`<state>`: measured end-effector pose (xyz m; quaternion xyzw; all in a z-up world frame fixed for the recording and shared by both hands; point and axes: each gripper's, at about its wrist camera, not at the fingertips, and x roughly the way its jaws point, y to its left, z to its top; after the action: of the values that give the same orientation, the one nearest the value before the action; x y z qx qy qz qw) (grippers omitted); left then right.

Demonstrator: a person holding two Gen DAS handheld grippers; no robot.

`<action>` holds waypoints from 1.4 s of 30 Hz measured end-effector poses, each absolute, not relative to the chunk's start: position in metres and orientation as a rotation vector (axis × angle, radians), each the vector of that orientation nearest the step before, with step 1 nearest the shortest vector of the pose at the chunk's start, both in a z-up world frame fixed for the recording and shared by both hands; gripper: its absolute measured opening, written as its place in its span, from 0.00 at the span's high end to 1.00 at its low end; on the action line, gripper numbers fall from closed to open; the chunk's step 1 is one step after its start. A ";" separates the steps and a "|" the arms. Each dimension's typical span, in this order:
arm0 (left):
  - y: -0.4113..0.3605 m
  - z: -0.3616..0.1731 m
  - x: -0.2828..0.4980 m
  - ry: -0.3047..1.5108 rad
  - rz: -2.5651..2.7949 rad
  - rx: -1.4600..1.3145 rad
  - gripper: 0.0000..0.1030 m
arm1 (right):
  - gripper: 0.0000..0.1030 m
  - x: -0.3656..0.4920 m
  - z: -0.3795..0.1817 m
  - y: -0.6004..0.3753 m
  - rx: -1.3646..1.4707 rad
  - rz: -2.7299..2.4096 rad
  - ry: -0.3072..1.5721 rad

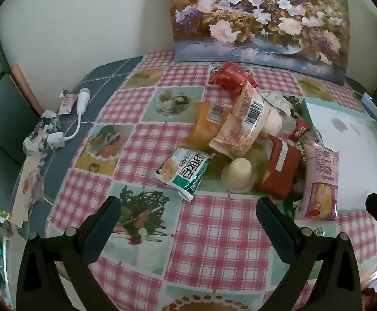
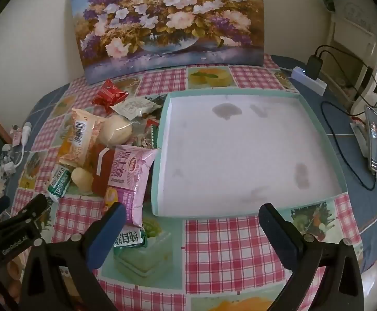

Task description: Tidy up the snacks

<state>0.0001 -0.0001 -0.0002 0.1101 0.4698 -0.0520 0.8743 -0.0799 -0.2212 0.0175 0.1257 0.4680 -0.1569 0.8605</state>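
While both claws, left (image 1: 188, 217) and right (image 2: 192, 225), are hanging wide and empty, we are counting one tray (image 2: 318, 127), two red packets (image 1: 231, 77), one pink bag (image 2: 132, 178) piled left of it.

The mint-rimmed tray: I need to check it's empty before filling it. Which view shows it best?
The right wrist view: the whole tray is visible, holding no snacks, only stains. The left wrist view catches just part of it at the right edge.

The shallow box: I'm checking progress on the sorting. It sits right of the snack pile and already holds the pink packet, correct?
Not quite. The shallow box does sit right of the snack pile, but it is empty; the pink packet lies outside it, by its left wall, as the right wrist view shows.
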 end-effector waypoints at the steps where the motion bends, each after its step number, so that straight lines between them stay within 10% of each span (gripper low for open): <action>1: 0.000 0.000 0.000 0.983 -0.107 0.231 0.00 | 0.00 -0.080 0.017 -0.221 0.264 -0.329 0.984; 42: 0.000 0.001 -0.002 0.966 -0.120 0.210 0.00 | 0.00 -0.077 0.015 -0.220 0.254 -0.331 0.987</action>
<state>-0.0023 0.0003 0.0009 0.1008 0.4635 -0.0574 0.8785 -0.0768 -0.2197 0.0145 0.1211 0.4701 -0.1576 0.8599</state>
